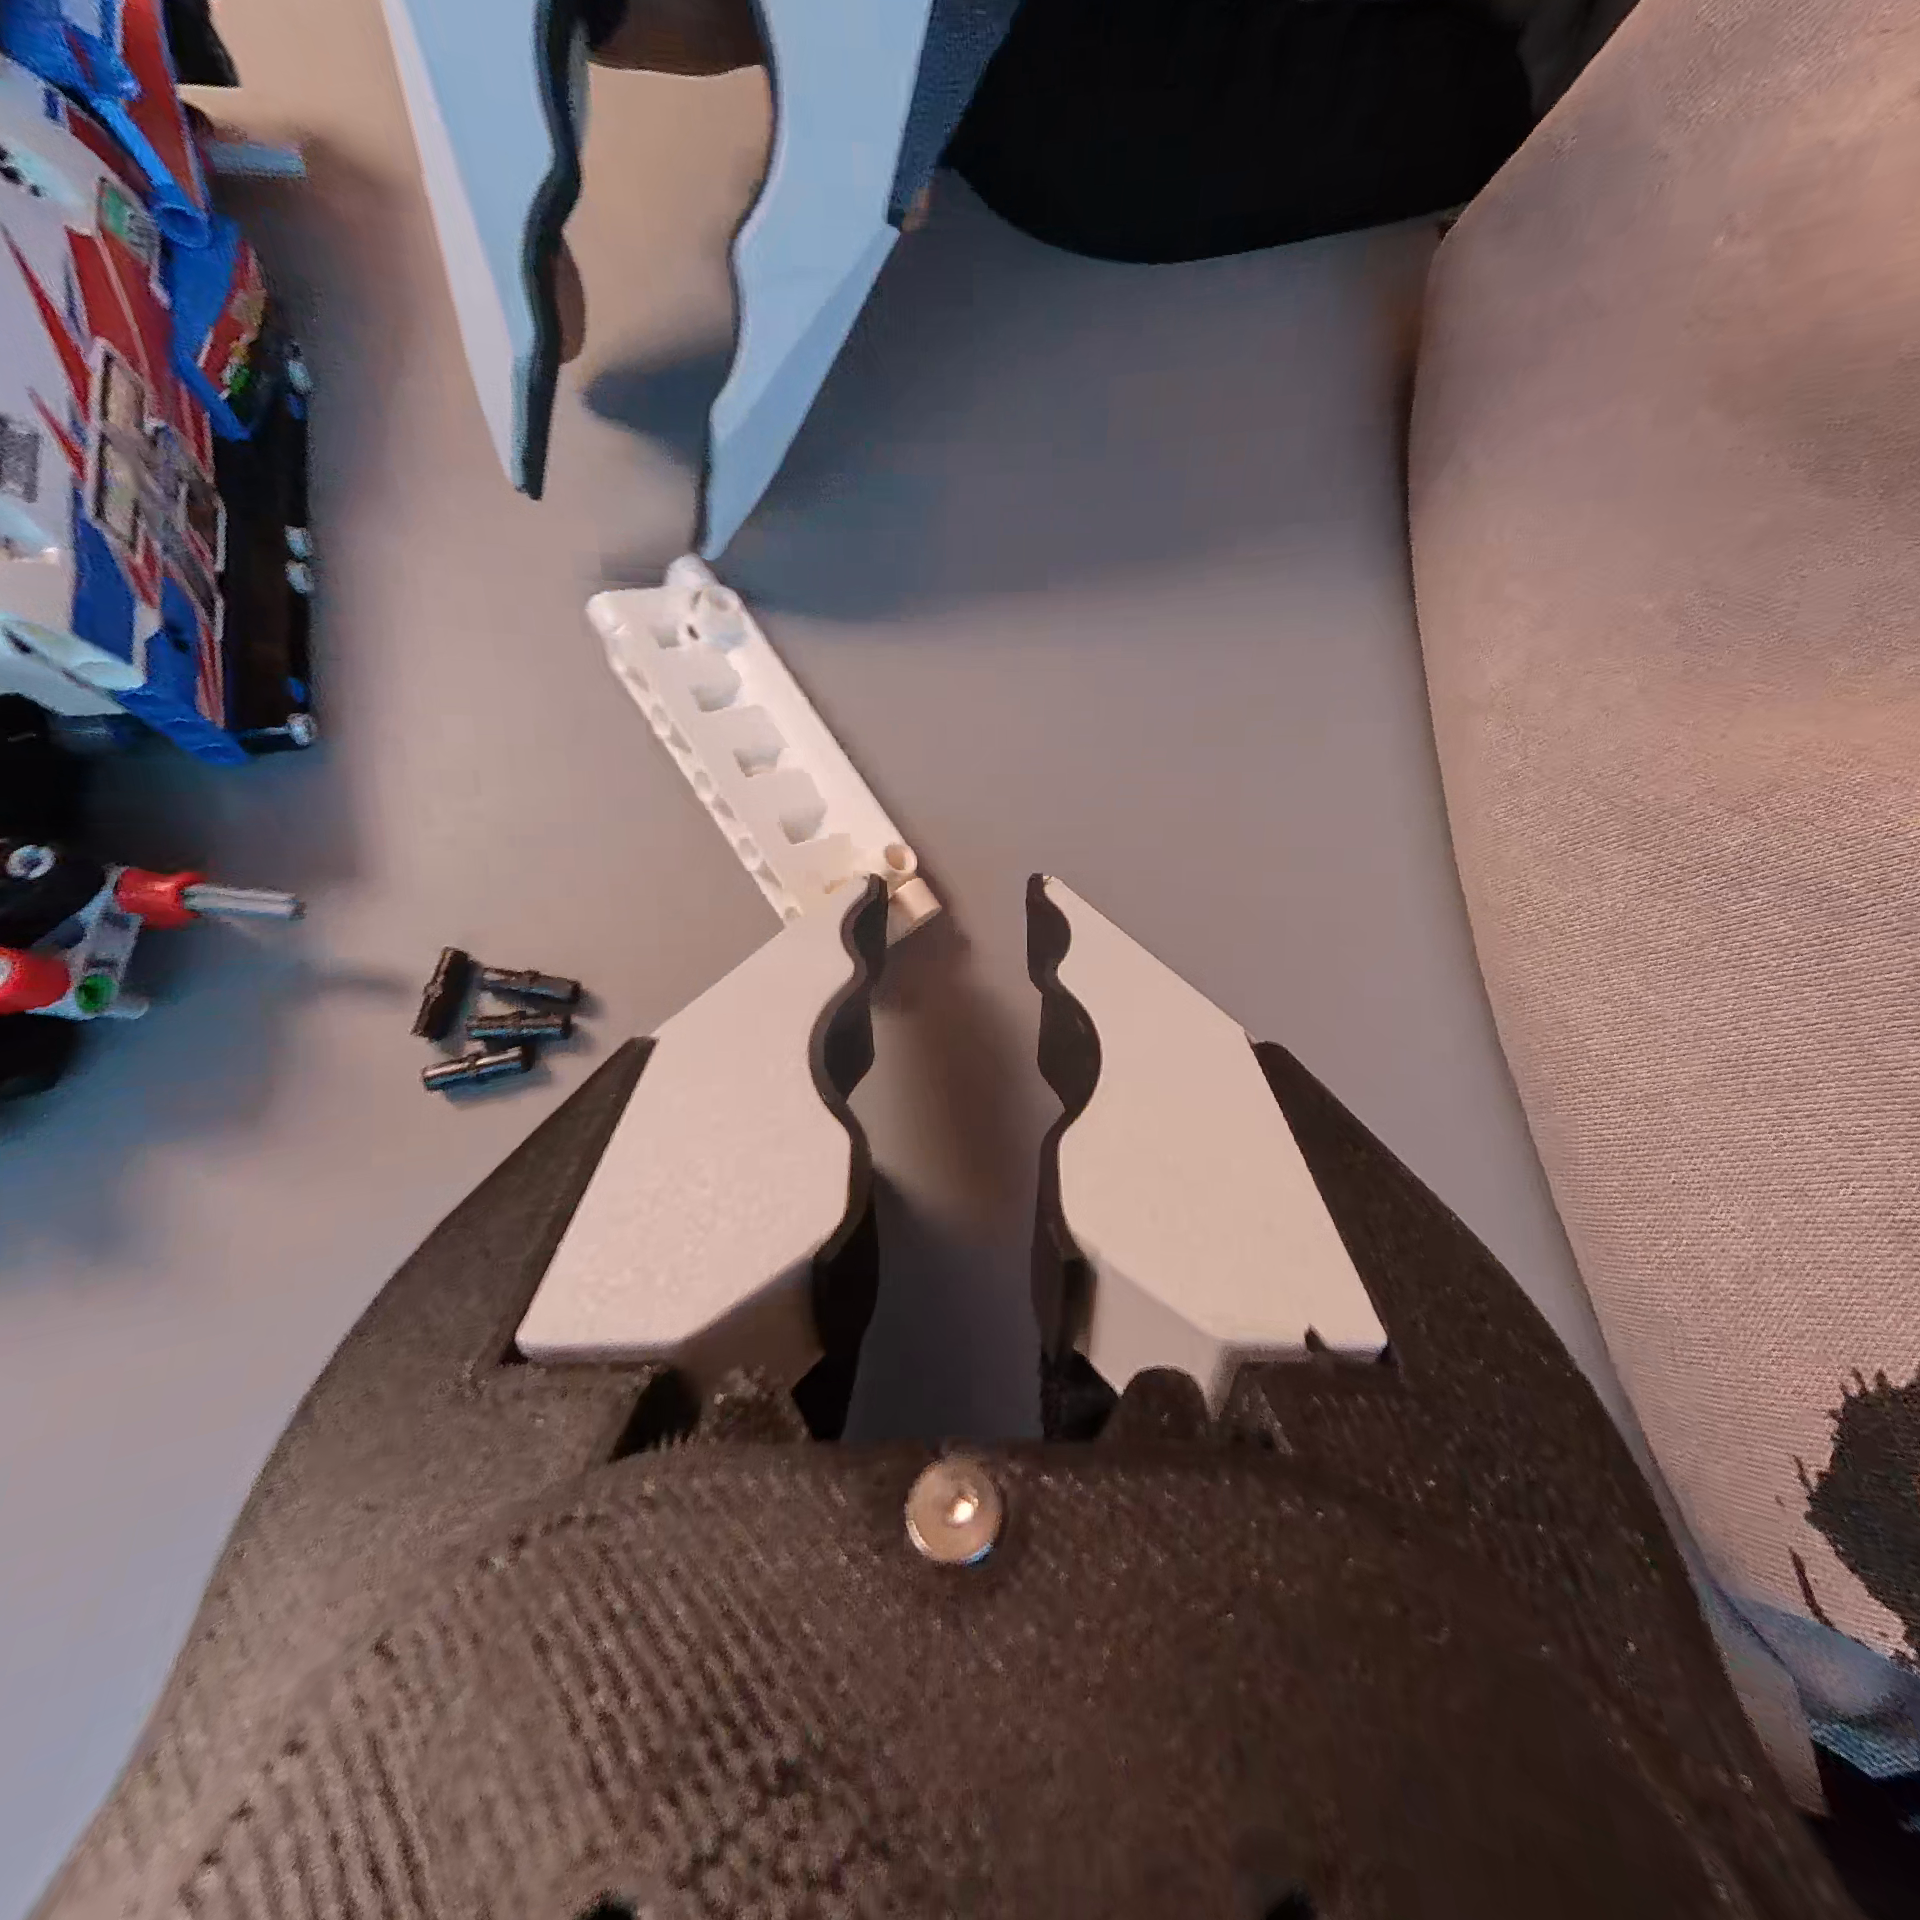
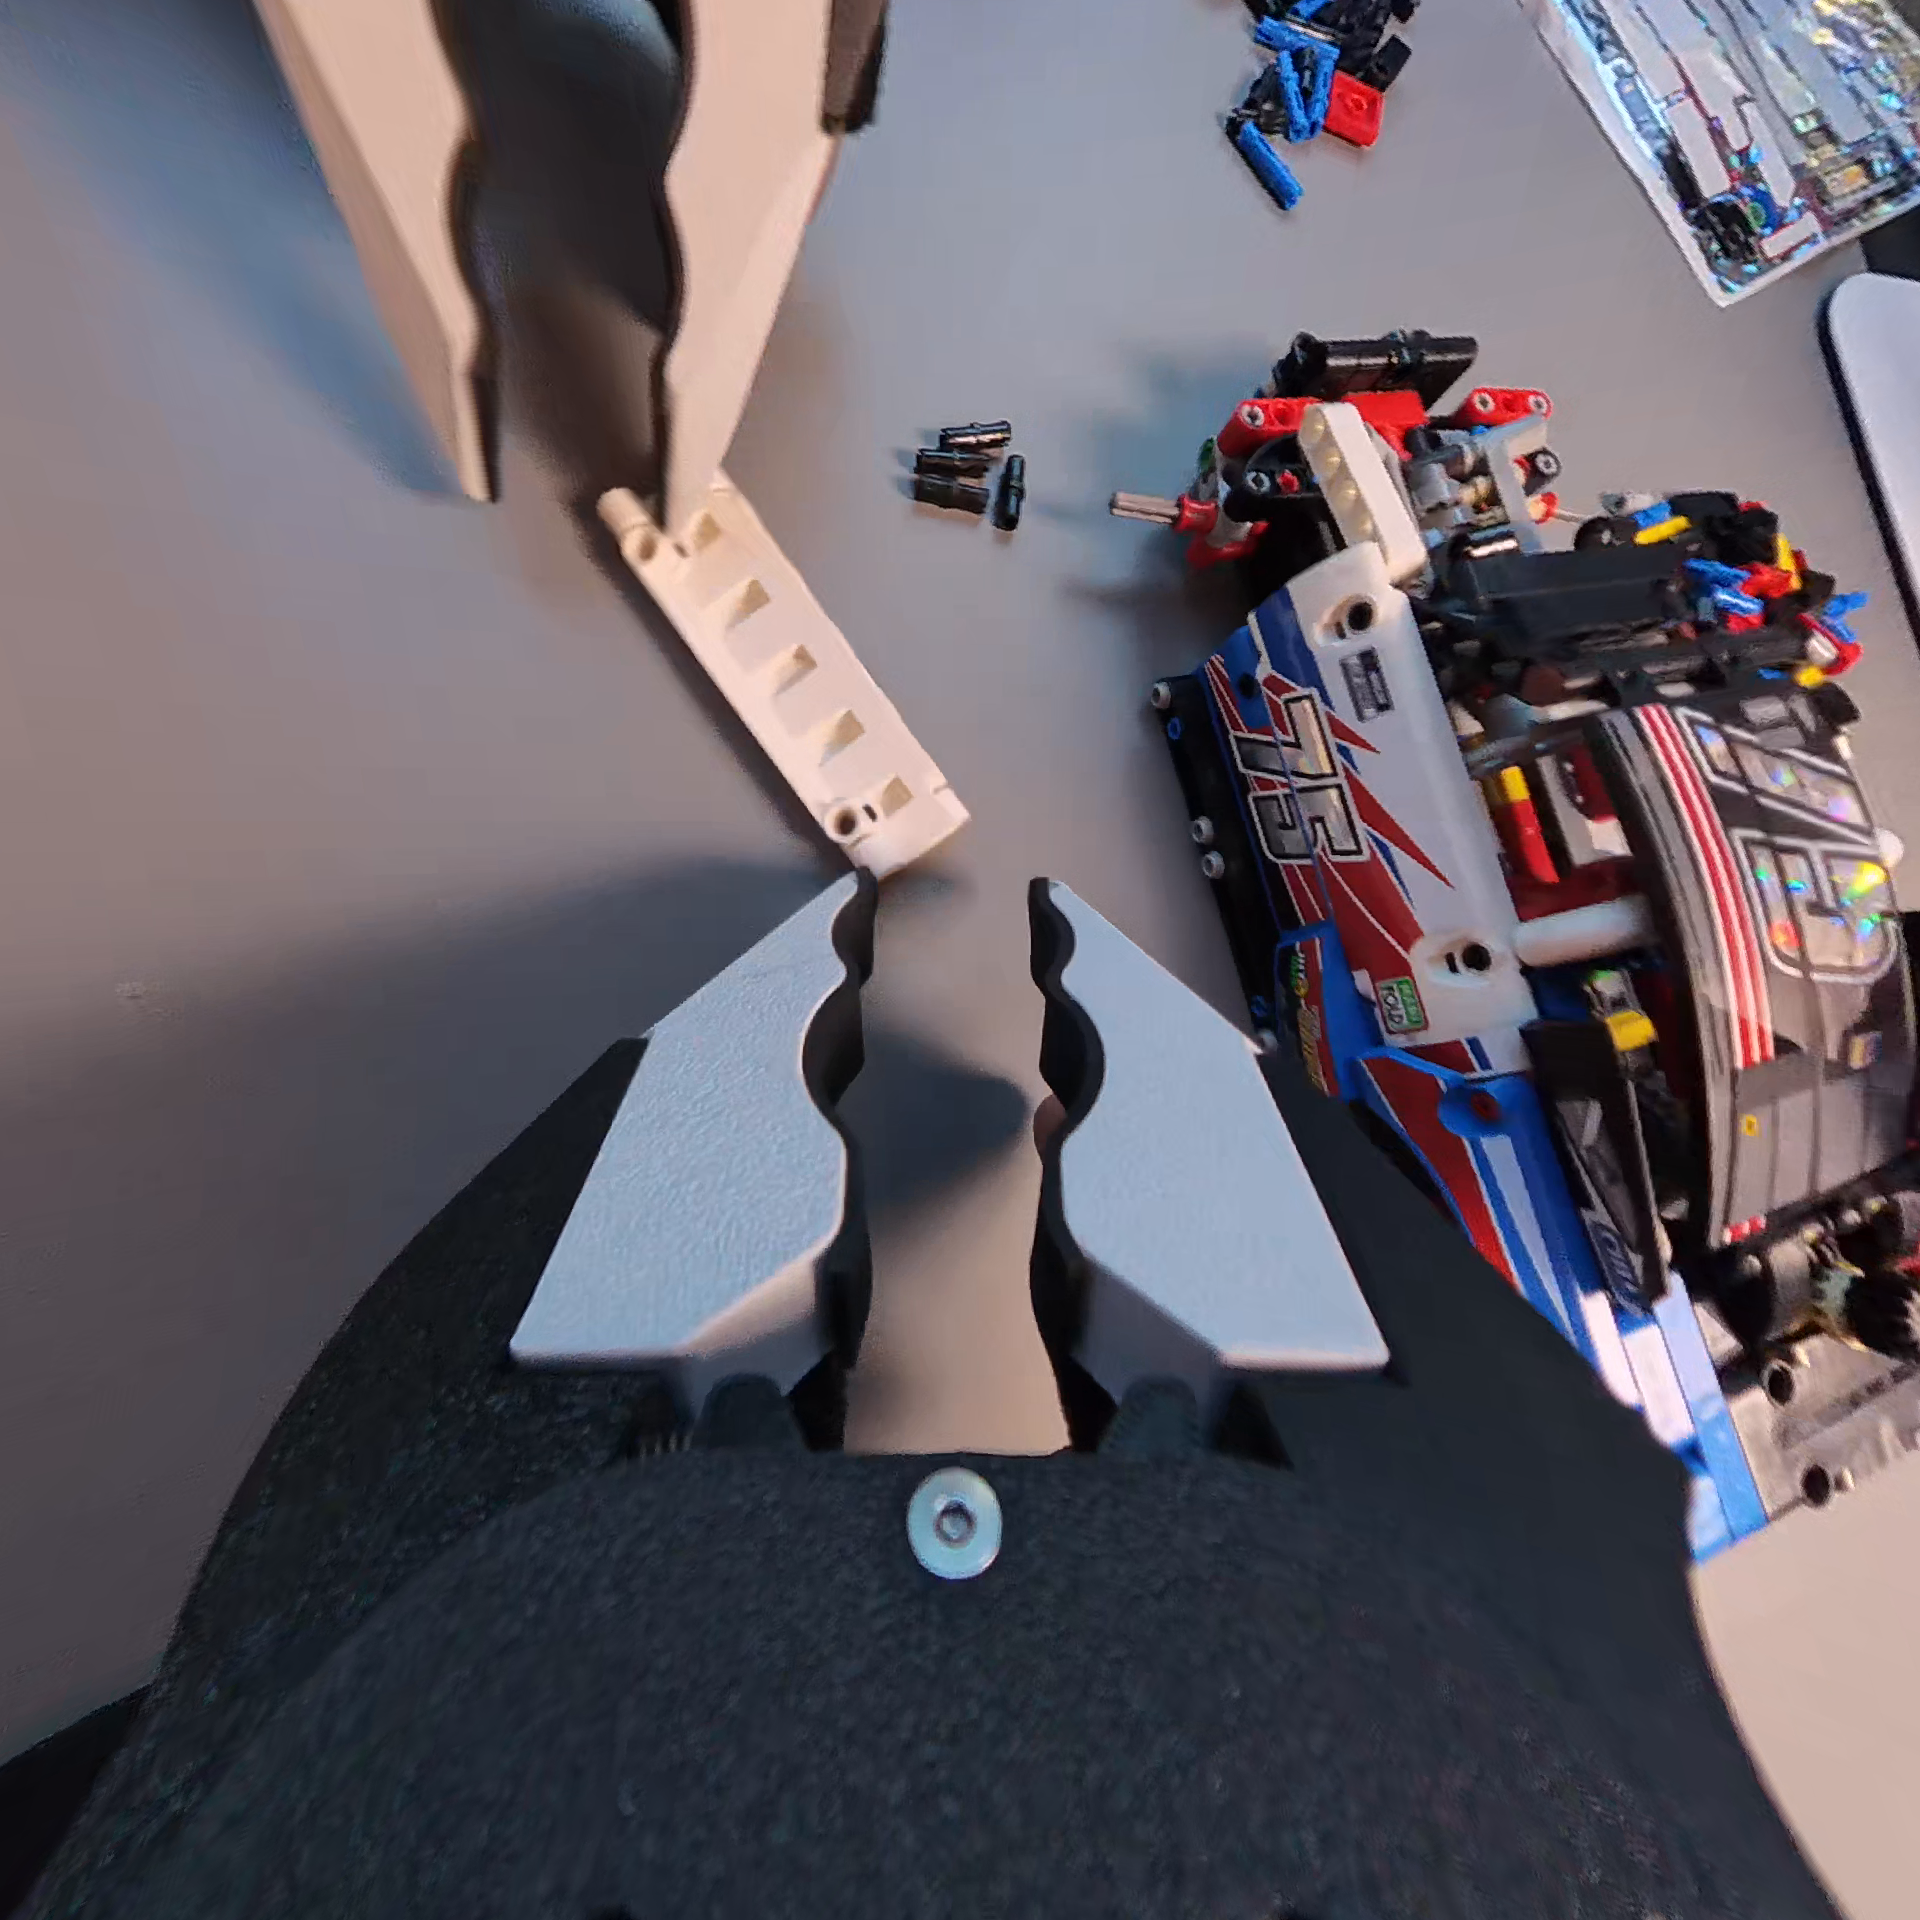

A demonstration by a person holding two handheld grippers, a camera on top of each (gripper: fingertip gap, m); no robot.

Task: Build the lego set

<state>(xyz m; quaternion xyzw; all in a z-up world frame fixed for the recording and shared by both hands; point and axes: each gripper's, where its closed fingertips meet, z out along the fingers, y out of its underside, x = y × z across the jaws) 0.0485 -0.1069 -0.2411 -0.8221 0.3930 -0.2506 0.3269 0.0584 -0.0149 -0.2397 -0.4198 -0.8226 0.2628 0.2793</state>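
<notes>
A long white Lego panel (image 1: 748,738) with a row of square recesses lies flat on the grey table, between my two grippers. My left gripper (image 1: 956,894) is open and empty, and its left fingertip touches the panel's near end. My right gripper (image 1: 623,520) faces it from the far side, open, with one fingertip at the panel's other end. In the right wrist view the panel (image 2: 790,675) lies just ahead of my open right gripper (image 2: 953,888), and my left gripper (image 2: 577,494) stands over its far end. A partly built red, white and blue Lego car (image 2: 1507,831) stands beside it.
Several black connector pins (image 2: 966,478) lie between the panel and the car; they also show in the left wrist view (image 1: 499,1018). A pile of blue, black and red pieces (image 2: 1299,94) and a printed sheet (image 2: 1714,125) lie farther back. Beige cloth (image 1: 1662,727) fills the right side. Spacing between my two grippers at the tips: around 10 cm.
</notes>
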